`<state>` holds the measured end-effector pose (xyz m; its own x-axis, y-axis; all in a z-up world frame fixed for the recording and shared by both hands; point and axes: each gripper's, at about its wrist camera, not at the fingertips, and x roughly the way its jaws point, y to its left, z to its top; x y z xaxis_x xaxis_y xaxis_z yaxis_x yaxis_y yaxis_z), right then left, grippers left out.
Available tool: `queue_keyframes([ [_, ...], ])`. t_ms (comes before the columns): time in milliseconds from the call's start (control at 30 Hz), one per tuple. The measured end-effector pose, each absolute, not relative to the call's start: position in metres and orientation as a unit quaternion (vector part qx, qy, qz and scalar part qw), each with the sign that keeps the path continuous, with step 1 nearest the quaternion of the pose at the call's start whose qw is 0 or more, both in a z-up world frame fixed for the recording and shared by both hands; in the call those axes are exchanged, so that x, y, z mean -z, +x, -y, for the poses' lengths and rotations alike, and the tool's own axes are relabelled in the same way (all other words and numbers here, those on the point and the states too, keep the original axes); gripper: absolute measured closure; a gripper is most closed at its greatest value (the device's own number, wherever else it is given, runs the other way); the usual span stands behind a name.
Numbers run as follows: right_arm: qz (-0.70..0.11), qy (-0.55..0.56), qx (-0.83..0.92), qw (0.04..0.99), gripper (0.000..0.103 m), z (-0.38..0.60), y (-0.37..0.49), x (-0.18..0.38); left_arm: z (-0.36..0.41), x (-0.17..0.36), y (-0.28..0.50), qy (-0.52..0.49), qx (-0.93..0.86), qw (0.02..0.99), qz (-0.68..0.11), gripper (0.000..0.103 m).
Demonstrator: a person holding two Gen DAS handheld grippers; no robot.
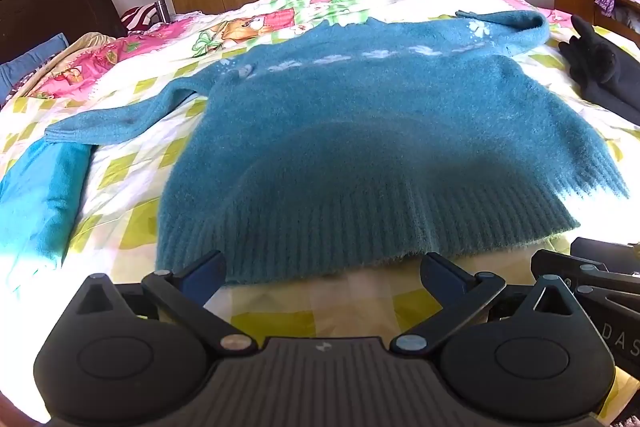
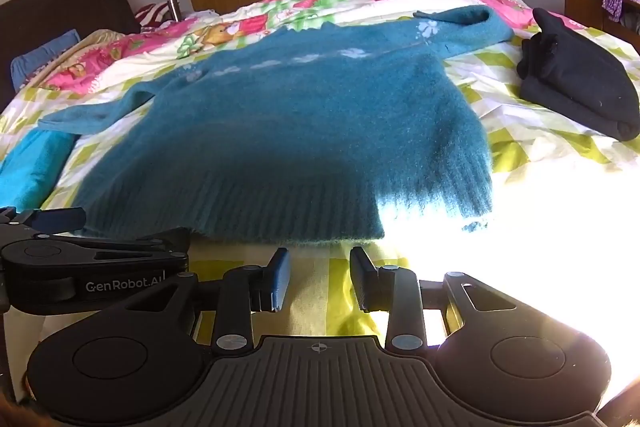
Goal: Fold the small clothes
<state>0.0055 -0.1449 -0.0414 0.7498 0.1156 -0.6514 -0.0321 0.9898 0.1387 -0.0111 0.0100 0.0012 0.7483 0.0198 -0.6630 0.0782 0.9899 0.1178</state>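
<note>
The fuzzy sweater (image 1: 360, 147) may bunch or drag unevenly if only one layer of its ribbed hem (image 1: 360, 235) gets pinched. It lies flat on the bed (image 1: 132, 227), hem just ahead of both grippers: left gripper (image 1: 322, 277) fingers wide apart, right gripper (image 2: 320, 279) fingers narrowly apart, both empty.

Bare bedsheet (image 2: 320, 303) is seen just ahead of the right hand-held gripper (image 2: 320, 277), up to the sweater (image 2: 304, 131) hem. Farther right, passage is blocked by folded black clothing (image 2: 576, 87).
</note>
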Motion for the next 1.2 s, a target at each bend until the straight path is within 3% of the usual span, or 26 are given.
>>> queue_keyframes([
  [1200, -0.351, 0.064, -0.038, 0.933, 0.07, 0.1483, 0.0082, 0.0454, 0.0101, 0.0053, 0.0009, 0.088, 0.025, 0.923, -0.373, 0.0],
])
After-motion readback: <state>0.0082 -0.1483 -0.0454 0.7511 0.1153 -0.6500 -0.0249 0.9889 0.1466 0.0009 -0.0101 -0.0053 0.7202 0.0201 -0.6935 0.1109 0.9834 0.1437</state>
